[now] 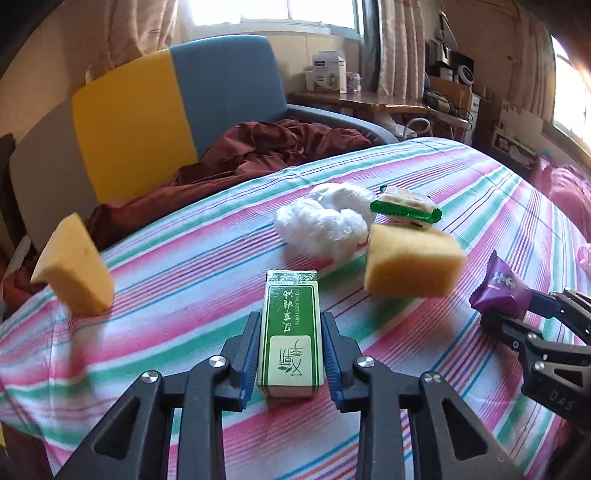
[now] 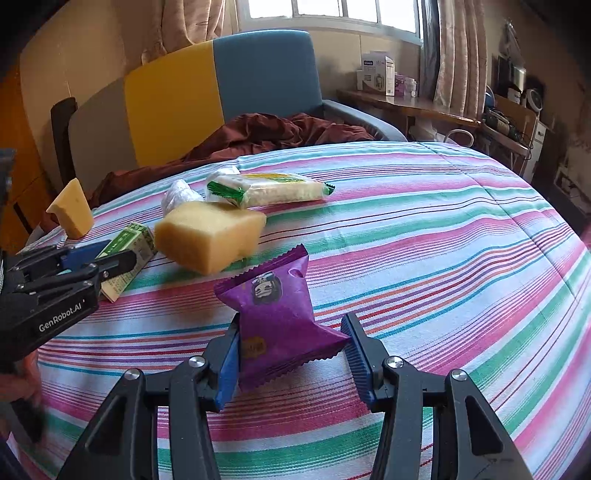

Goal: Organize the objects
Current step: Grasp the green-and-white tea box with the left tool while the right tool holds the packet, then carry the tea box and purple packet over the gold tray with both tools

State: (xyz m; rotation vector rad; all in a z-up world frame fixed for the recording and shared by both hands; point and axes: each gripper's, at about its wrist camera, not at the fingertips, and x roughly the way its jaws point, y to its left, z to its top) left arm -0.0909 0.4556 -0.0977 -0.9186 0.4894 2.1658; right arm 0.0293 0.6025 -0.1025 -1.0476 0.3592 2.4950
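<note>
L gripper (image 1: 291, 350) pinching 1 green box (image 1: 290, 332); R gripper (image 2: 291, 354) pinching 1 purple packet (image 2: 275, 314); 2 sponges: near (image 2: 207, 234), far left (image 2: 72, 208); 1 green snack pack (image 2: 266, 190) far.

Daylight floods curtained windows (image 2: 332, 9) behind a yellow-and-blue armchair (image 2: 221, 92); a cluttered wooden desk (image 2: 406, 105), perhaps with shelving, lines the wall.

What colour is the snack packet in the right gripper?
Purple snack packet, clearest in the right wrist view.

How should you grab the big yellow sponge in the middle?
Grip the sponge across its two long flat sides, coming down from above. It is a blocky wedge lying on the bed, and its soft foam should squash a bit. The green box and snack pack crowd its ends.
</note>
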